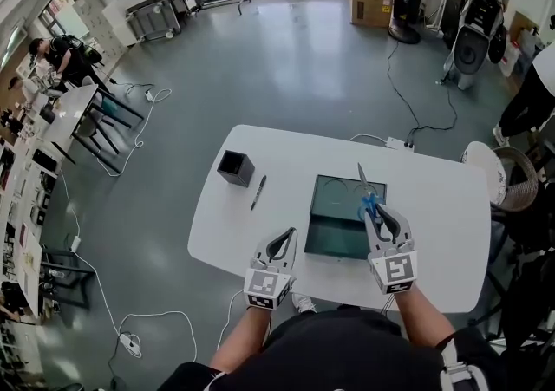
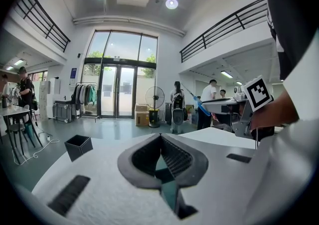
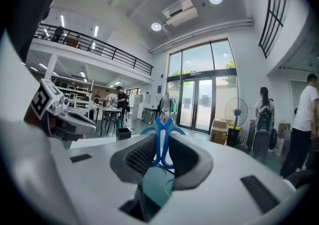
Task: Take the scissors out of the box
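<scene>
My right gripper is shut on the blue handles of the scissors, held in the air over the open dark green box; the blades point away from me. In the right gripper view the scissors stand upright between the ribbed pads. My left gripper hovers near the table's front edge, just left of the box, shut with nothing in it. In the left gripper view its jaw tips meet, and the scissors show off to the right.
A white table carries a black square cup and a black pen at its left. A power strip lies at the far edge. A round chair stands by the right end. People stand farther off.
</scene>
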Motion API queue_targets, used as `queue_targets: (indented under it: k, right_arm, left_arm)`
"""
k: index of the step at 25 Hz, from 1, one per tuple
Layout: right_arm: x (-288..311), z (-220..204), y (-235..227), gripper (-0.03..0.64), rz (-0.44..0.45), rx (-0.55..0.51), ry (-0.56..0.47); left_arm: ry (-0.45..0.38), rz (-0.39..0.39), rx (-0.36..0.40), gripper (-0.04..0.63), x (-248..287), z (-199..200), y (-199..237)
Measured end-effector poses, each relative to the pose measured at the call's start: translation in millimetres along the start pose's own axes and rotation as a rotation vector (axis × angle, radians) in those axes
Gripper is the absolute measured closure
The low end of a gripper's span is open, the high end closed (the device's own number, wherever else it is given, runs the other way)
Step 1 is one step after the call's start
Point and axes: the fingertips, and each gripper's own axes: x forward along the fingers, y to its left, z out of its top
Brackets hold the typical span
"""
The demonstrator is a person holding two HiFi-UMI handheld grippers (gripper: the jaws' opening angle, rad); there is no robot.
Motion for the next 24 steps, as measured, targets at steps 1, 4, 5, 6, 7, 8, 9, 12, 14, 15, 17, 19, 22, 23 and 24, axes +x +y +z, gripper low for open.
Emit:
queue_targets:
  k: [1, 4, 5, 6, 7, 8, 9, 12, 14, 15, 17, 19, 22, 23, 24]
  right_arm:
    - [-1, 0, 1, 0.528, 0.001, -0.008, 0.003]
    - [-3, 2, 1, 0.528, -0.002, -0.025, 0.002]
    - [-3, 3, 0, 0.528, -0.003, -0.026, -0.002]
    - [-3, 5, 0, 0.528, -0.004, -0.026, -0.007]
    - [-3, 6, 0, 0.528, -0.003, -0.025, -0.011]
    - [-3, 6, 0, 0.528, -0.002, -0.023, -0.014]
    - [-4, 6, 1, 0.528, -0.002, -0.021, -0.016]
    - [-7, 6, 1, 0.528, -0.007, -0.016, -0.022]
    - [-9, 8, 1, 0.528, -0.007, -0.015, -0.028]
    - [-9, 9, 1, 0.528, -0.007, -0.015, -0.032]
    - [-10, 12, 1, 0.528, -0.007, -0.014, -0.039]
    - [-11, 10, 0, 0.528, -0.008, -0.008, -0.04]
    - [-13, 6, -4, 0.527, -0.013, 0.0, -0.039]
    - [-13, 6, -6, 0.528, -0.014, 0.001, -0.041]
    - [-13, 6, -7, 0.527, -0.015, 0.002, -0.043]
  left_arm:
    - [0.0, -0.006, 0.002, 0.586, -1, -1, -1]
    - [-0.002, -0.006, 0.004, 0.586, -2, 1, -4]
    - [-0.004, -0.006, 0.005, 0.586, -2, 1, -5]
    - [-0.005, -0.002, 0.005, 0.586, -2, 3, -5]
    - [-0.005, 0.002, 0.005, 0.586, -2, 5, -5]
    - [-0.003, 0.007, 0.004, 0.586, -3, 6, -5]
    - [-0.001, 0.011, 0.003, 0.586, -4, 7, -5]
    - [0.004, -0.002, 0.004, 0.586, -6, -3, -9]
    - [0.003, -0.001, 0.005, 0.586, -8, -3, -10]
    - [0.002, 0.006, 0.004, 0.586, -9, 0, -10]
    - [0.001, 0.01, 0.008, 0.586, -10, 3, -10]
    - [0.001, 0.01, 0.009, 0.586, -10, 4, -11]
    - [0.0, 0.019, 0.006, 0.586, -9, 6, -12]
    - [-0.001, 0.022, 0.005, 0.586, -8, 6, -12]
    - [-0.002, 0.025, 0.005, 0.586, -7, 7, -12]
